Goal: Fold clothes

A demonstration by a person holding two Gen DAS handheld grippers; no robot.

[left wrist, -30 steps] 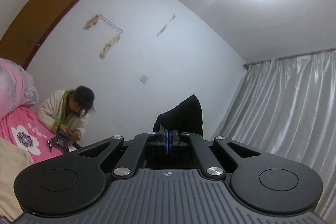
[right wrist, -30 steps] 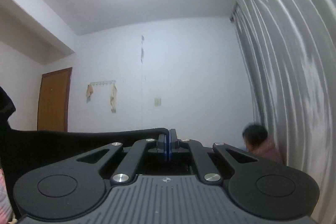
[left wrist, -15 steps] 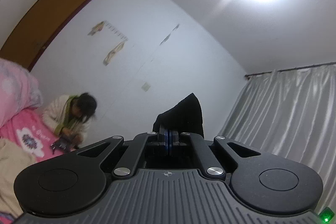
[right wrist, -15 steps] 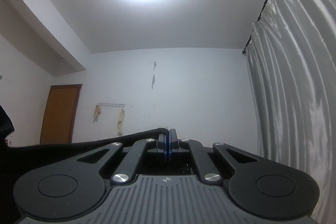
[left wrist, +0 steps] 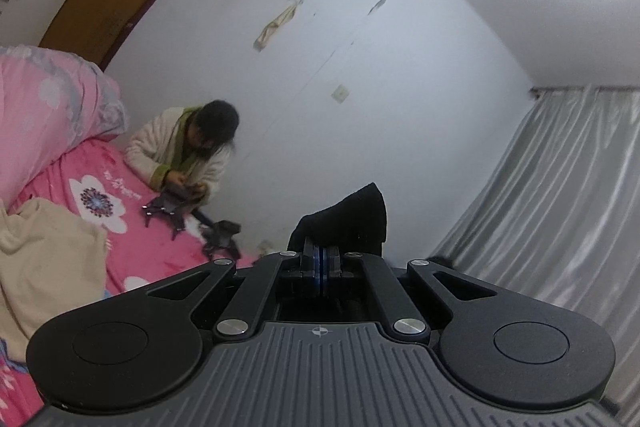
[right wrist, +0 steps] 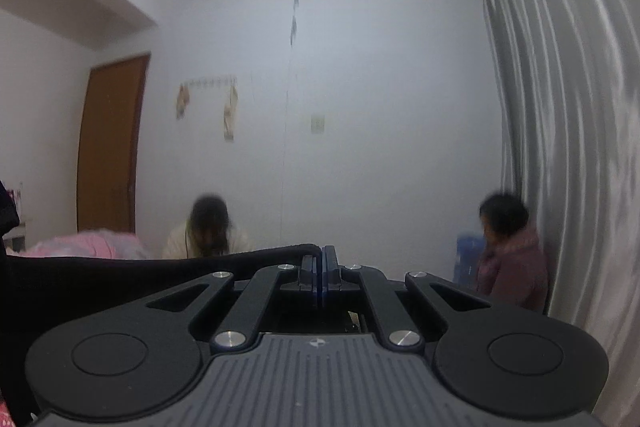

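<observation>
Left gripper [left wrist: 320,259]: fingers pressed together on a corner of the black garment [left wrist: 352,217], cloth poking up just beyond the tips. Behind, at left, pink bedding [left wrist: 132,227] and a seated person [left wrist: 188,155] in a cream robe. Right gripper [right wrist: 320,269]: fingers likewise pinched on the same garment's edge [right wrist: 160,265], stretched away leftward. Grey curtain [right wrist: 568,147] at far right.

Both my wrist cameras sit low behind their fingers and tilt upward across the room. My left one faces the far white wall [left wrist: 400,99] from the bed's [left wrist: 132,239] near edge, with the curtain [left wrist: 560,195] to its right. My right one faces that wall [right wrist: 380,87] squarely. Both views share the door, the hook rail and the curtain.
</observation>
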